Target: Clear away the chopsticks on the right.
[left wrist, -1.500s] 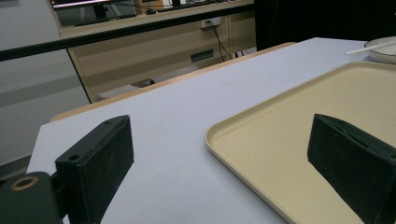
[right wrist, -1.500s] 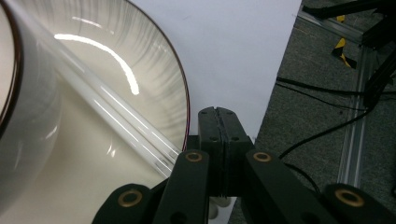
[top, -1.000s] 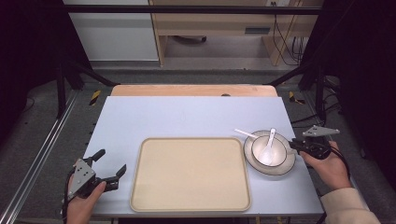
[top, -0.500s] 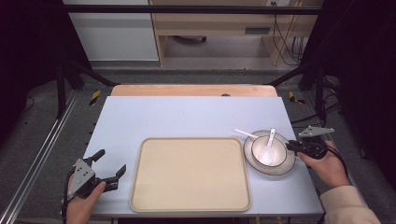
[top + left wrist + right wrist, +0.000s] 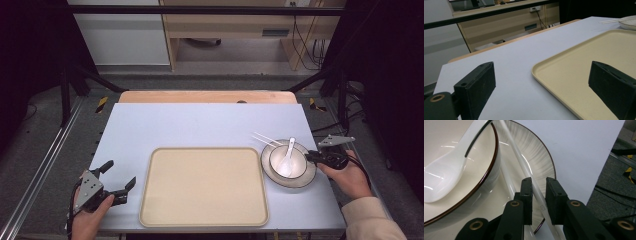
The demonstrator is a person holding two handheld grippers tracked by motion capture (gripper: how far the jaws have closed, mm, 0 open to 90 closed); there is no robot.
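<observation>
Right tool [image 5: 539,202] low at plate [image 5: 309,177] rim, jaws astride chopstick [image 5: 524,167]

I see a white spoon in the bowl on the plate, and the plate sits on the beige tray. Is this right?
Not quite. The spoon does lie in the bowl on the plate, but the plate sits on the table, to the right of the beige tray. The high view shows this.

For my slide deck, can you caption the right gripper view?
Right tool straddling a white chopstick on the plate beside bowl and spoon.
</observation>
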